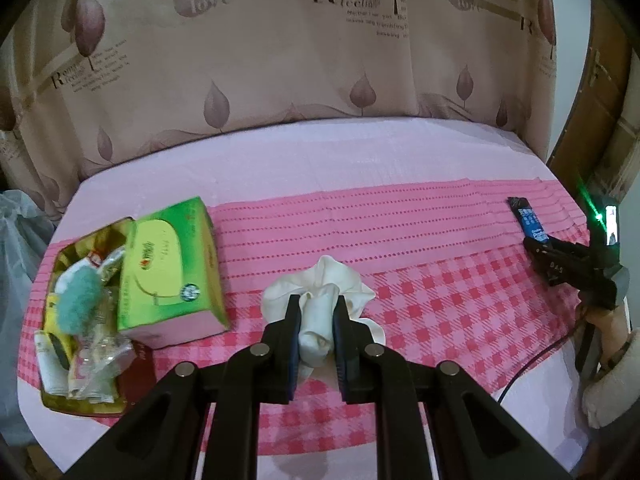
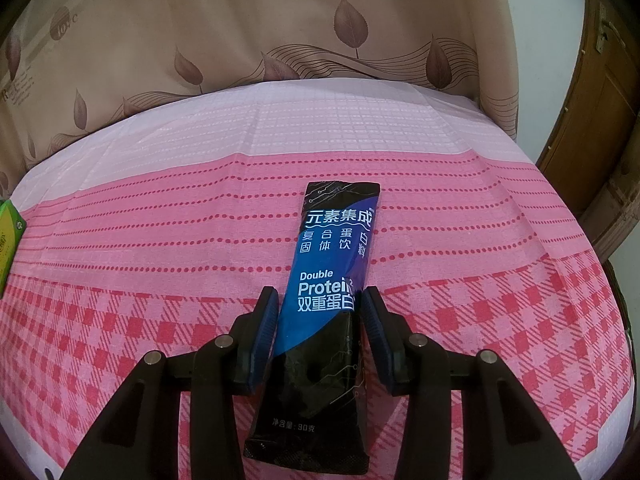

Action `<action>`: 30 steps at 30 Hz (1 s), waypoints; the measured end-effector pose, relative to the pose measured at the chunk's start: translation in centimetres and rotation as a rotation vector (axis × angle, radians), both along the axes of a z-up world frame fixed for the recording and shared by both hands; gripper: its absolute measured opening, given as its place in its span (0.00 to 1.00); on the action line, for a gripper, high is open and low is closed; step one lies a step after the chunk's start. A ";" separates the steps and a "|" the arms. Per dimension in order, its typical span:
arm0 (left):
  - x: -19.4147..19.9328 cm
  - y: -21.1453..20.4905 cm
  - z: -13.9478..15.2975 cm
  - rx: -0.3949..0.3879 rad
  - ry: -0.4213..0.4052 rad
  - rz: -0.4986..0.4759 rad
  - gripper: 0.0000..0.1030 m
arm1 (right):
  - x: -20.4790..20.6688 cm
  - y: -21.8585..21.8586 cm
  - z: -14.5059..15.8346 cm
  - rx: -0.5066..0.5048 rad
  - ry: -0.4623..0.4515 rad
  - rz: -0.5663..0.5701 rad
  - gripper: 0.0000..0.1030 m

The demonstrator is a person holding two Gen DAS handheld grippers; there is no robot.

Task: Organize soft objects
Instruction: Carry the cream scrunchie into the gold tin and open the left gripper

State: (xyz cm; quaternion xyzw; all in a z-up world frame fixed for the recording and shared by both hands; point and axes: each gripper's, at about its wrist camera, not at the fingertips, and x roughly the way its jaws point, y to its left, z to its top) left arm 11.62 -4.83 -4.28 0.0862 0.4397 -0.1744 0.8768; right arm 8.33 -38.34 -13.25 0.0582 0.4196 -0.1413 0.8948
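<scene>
A crumpled white cloth [image 1: 320, 280] is bunched between the pads of my left gripper [image 1: 318, 300], which is shut on it over the pink checked tablecloth [image 1: 440, 300]. To its left stands a green tissue box [image 1: 172, 268], leaning out of a gold tin [image 1: 76, 400]. My right gripper [image 2: 320, 292] is shut on a blue and black protein sachet [image 2: 336, 240], with both pads against its edges. The sachet points away over the tablecloth [image 2: 160, 320]. From the left wrist view, the right gripper [image 1: 536, 244] and sachet [image 1: 524, 212] sit at the far right.
The gold tin holds a teal fluffy item [image 1: 78, 296] and several small packets. A leaf-printed curtain [image 1: 280, 60] hangs behind the table. A wooden door [image 2: 592, 140] is at the right. A person's hand and sleeve [image 1: 608, 360] and a black cable [image 1: 532, 364] lie by the right edge.
</scene>
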 end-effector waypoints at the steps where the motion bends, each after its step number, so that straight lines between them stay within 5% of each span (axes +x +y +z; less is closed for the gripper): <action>1: -0.1 0.4 0.4 -0.004 -0.005 0.003 0.14 | 0.0 0.0 0.0 0.000 0.000 0.000 0.40; 15: 2.3 12.2 6.6 0.010 -0.142 0.222 0.14 | 0.0 0.1 0.0 -0.004 0.001 0.000 0.40; 30: 11.7 24.0 1.7 -0.002 -0.027 0.445 0.14 | 0.0 0.0 0.0 -0.006 0.003 0.000 0.40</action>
